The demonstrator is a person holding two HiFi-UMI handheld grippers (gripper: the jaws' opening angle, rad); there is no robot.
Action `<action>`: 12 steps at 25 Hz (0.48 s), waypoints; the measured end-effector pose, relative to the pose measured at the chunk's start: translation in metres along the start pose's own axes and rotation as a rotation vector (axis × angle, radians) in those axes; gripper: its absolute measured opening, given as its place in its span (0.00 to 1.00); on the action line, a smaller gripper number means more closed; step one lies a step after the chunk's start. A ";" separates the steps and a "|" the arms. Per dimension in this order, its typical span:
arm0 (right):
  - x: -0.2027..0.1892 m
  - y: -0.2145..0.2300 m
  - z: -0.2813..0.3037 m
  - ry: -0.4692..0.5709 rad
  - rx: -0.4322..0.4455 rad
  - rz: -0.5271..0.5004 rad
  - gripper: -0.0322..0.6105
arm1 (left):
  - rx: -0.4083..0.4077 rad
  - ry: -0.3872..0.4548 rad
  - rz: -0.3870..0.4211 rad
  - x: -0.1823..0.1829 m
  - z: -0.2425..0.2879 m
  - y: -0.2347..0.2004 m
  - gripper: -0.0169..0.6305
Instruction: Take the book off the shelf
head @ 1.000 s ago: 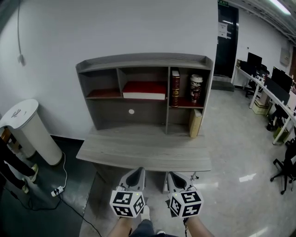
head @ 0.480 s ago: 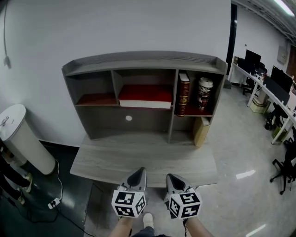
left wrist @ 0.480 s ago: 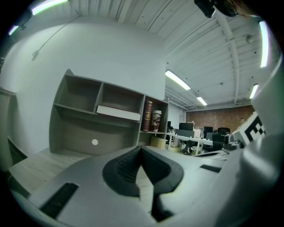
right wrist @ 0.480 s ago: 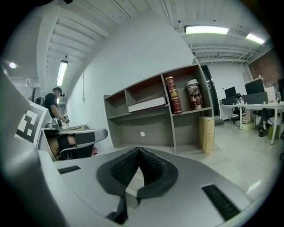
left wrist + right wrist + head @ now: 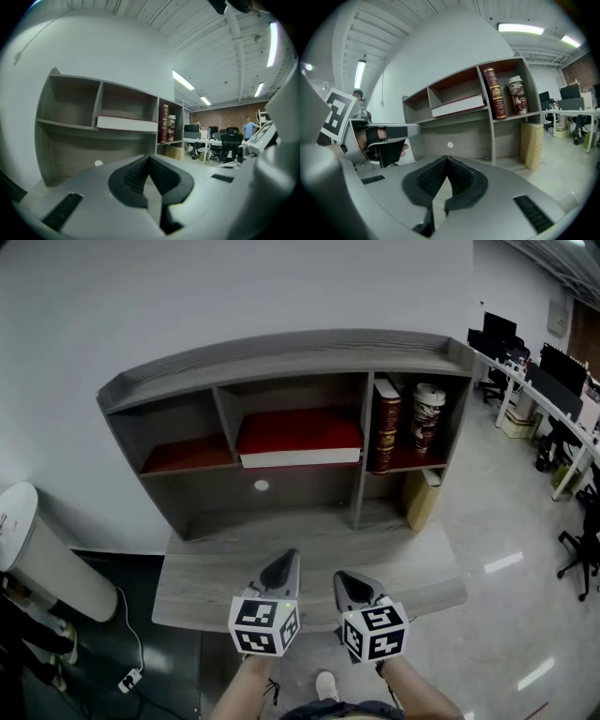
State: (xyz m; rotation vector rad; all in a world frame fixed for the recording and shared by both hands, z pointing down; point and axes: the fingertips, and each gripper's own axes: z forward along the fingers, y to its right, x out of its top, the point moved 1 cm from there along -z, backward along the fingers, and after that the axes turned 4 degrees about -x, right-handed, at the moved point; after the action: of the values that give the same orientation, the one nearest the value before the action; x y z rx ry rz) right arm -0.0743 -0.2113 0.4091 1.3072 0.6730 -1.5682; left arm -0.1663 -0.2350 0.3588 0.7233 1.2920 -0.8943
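A large red book (image 5: 298,432) (image 5: 126,123) (image 5: 457,106) lies flat in the middle compartment of the grey shelf unit (image 5: 281,354). In the right compartment a dark red book (image 5: 385,425) (image 5: 493,93) stands upright next to a printed can (image 5: 428,416). My left gripper (image 5: 289,557) (image 5: 149,157) and right gripper (image 5: 343,579) (image 5: 447,158) hover side by side over the desk's front edge (image 5: 216,620), well short of the shelf. On both, the jaws are shut with nothing between them.
A tan box (image 5: 423,498) leans in the lower right bay of the shelf. A white cylindrical bin (image 5: 37,549) stands on the floor at the left, with a power strip (image 5: 129,679) near it. Office desks and chairs (image 5: 553,427) fill the right side.
The shelf has come nearer and larger in the head view. Both grippers have moved forward from over the floor to over the desk's front edge, still shut.
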 end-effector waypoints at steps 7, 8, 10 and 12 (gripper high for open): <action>0.016 -0.003 0.023 0.026 -0.033 0.037 0.06 | -0.019 -0.014 0.082 0.020 0.025 -0.024 0.05; 0.017 -0.003 0.025 0.027 -0.037 0.043 0.06 | -0.022 -0.018 0.093 0.022 0.028 -0.026 0.05; 0.018 -0.002 0.028 0.028 -0.045 0.056 0.06 | -0.029 -0.026 0.114 0.025 0.034 -0.030 0.05; 0.020 0.001 0.030 0.032 -0.053 0.065 0.06 | -0.033 -0.034 0.136 0.029 0.040 -0.032 0.05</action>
State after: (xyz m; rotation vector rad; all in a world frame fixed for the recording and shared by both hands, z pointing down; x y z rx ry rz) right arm -0.0859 -0.2438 0.3982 1.3044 0.6813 -1.4706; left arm -0.1737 -0.2897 0.3378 0.7574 1.2099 -0.7704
